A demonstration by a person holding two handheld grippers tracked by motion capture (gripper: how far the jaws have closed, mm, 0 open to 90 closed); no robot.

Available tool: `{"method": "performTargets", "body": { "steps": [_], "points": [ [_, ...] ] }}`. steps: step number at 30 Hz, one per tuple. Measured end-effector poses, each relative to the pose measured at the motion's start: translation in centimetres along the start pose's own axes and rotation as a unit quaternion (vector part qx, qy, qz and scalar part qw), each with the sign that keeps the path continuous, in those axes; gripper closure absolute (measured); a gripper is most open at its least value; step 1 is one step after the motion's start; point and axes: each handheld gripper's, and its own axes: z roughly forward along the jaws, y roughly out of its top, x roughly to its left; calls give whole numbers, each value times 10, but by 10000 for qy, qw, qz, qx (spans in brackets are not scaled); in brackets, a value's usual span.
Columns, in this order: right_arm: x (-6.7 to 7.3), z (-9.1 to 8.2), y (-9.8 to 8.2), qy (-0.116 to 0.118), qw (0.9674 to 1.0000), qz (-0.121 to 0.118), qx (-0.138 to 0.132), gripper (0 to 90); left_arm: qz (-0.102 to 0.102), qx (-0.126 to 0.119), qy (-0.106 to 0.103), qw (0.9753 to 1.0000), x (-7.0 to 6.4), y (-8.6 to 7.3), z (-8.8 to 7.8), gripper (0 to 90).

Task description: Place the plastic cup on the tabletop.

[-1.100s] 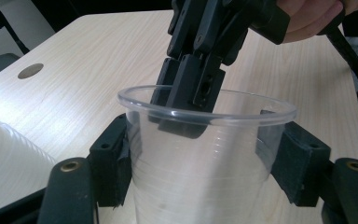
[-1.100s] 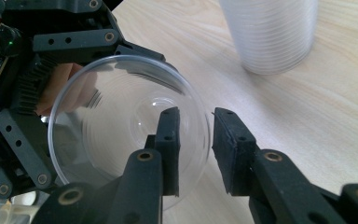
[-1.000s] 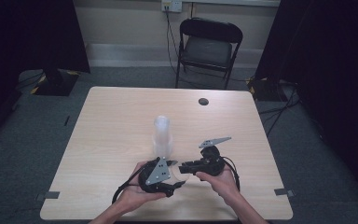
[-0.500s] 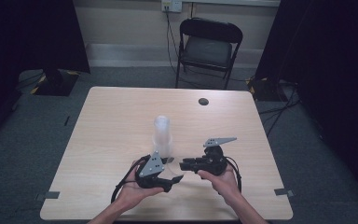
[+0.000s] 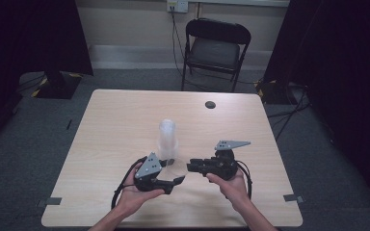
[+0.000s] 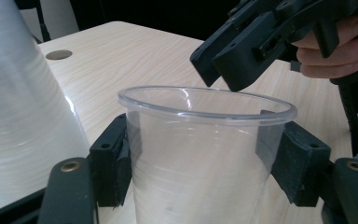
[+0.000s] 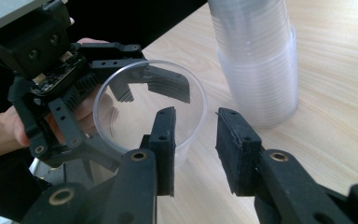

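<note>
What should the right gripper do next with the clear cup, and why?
Probably ease forward so one jaw goes inside the cup's rim and one outside, then close. The left gripper clamps the cup from both sides, apart from the stack of cups, while the right gripper is open and empty just short of the rim.

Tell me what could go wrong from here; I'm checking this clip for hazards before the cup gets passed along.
1. The left claw clamps a thin clear cup by its sidewalls just under the rim; a harder squeeze could buckle or crack it.
2. The right claw, open, is closing in at the cup's rim; a misjudged pinch could knock the cup loose.
3. The tall cup stack stands right beside both claws and could be tipped.
</note>
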Motion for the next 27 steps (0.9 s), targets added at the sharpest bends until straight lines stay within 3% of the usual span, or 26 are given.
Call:
{"method": "performTargets", "body": {
  "steps": [8,15,27],
  "points": [
    [-2,-3,1,-64,10000,-5,-52,681,-218,-176,109,9995,8,3,-9,312],
    [-6,-6,1,-152,9998,15,-88,678,-318,-253,417,9983,21,3,-16,312],
    [-13,-11,-1,-423,9990,34,-161,658,-616,-495,925,9926,43,8,-36,313]
  ]
}}
